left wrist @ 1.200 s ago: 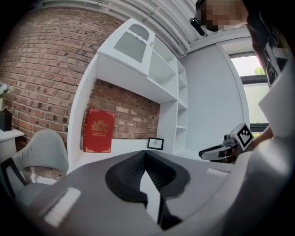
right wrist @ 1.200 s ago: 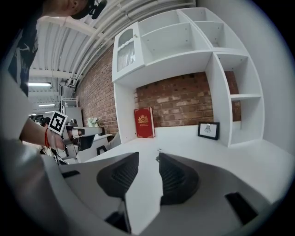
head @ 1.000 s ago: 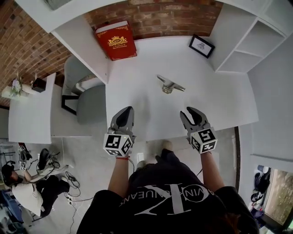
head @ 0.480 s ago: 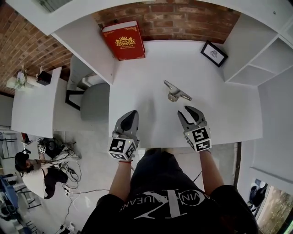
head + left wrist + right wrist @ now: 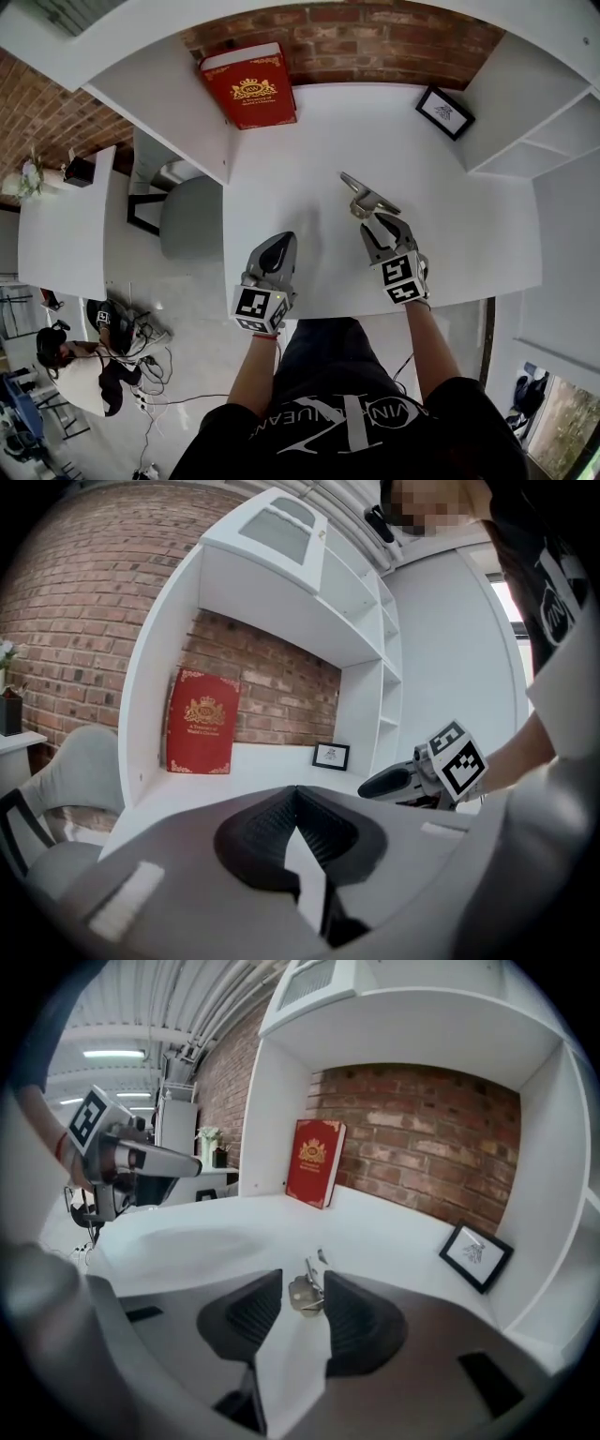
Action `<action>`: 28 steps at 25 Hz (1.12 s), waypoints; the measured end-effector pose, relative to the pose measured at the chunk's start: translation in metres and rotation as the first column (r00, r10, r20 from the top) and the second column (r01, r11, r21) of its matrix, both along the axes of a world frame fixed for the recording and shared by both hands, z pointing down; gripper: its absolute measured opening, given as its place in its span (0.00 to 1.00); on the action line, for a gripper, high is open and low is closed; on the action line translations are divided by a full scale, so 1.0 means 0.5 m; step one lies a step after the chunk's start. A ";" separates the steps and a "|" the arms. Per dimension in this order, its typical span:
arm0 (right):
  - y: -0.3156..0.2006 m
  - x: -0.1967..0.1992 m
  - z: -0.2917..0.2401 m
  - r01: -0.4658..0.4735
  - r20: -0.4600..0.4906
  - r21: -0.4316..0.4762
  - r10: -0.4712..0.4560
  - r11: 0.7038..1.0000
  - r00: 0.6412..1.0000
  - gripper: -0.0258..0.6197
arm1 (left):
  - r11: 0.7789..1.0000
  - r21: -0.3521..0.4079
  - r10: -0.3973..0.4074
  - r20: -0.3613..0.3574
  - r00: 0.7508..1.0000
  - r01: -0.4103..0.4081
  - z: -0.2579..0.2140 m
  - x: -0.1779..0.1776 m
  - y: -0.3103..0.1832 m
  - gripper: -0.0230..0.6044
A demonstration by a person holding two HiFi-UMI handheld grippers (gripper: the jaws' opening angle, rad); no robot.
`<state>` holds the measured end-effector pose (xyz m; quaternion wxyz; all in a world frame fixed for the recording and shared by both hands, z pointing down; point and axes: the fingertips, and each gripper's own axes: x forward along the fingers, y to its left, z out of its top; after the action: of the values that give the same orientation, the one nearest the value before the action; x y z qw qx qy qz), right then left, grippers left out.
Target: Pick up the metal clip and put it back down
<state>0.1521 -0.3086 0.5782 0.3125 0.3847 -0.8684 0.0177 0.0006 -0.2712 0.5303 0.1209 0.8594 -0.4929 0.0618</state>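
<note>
Grey upholstered chair (image 5: 190, 217) sits left of the left gripper (image 5: 278, 246), off the white desk (image 5: 300, 159). Left gripper jaws are together with nothing in them, low over the desk. Red hardback book with gold crest (image 5: 248, 86) leans on the brick wall (image 5: 375, 37), far ahead. Silver metal clip (image 5: 305, 1292) lies on the desk at the right gripper (image 5: 382, 225) tips, between its parted jaws, pads not pressing it. Small black-framed picture (image 5: 444, 112) stands ahead-right, well apart from the clip. White shelf unit (image 5: 553, 117) is further right.
</note>
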 end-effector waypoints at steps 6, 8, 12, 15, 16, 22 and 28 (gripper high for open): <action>-0.035 -0.027 0.036 0.025 -0.138 0.041 -0.019 0.999 0.990 0.20 | 1.000 -0.009 0.017 -0.012 1.000 -0.017 0.026 -0.005 -0.027 0.05; -0.047 -0.031 0.047 0.022 -0.185 0.063 -0.010 0.998 0.983 0.20 | 1.000 -0.016 0.020 -0.025 0.999 -0.020 0.033 -0.006 -0.033 0.05; -0.071 -0.026 0.068 -0.011 -0.251 0.080 0.031 0.997 0.967 0.20 | 0.999 -0.024 0.029 -0.056 0.998 -0.030 0.034 -0.006 -0.040 0.05; -0.082 -0.023 0.077 -0.011 -0.289 0.093 0.038 0.996 0.957 0.20 | 0.999 -0.022 0.033 -0.071 0.997 -0.035 0.034 -0.006 -0.039 0.05; -0.085 -0.023 0.078 -0.010 -0.298 0.100 0.039 0.995 0.954 0.20 | 0.999 -0.022 0.033 -0.075 0.997 -0.035 0.035 -0.007 -0.038 0.05; -0.098 -0.021 0.077 -0.010 -0.340 0.142 0.058 0.990 0.939 0.18 | 0.998 -0.044 0.029 -0.092 0.995 -0.033 0.053 -0.019 -0.027 0.05; -0.104 -0.019 0.054 -0.007 -0.331 0.193 0.072 0.981 0.941 0.10 | 0.998 -0.045 0.031 -0.101 0.994 -0.036 0.054 -0.022 -0.021 0.05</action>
<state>0.1424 -0.3607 0.6053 0.4176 0.4276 -0.7920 -0.1245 -0.0102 -0.2815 0.5573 0.1644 0.8665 -0.4703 0.0322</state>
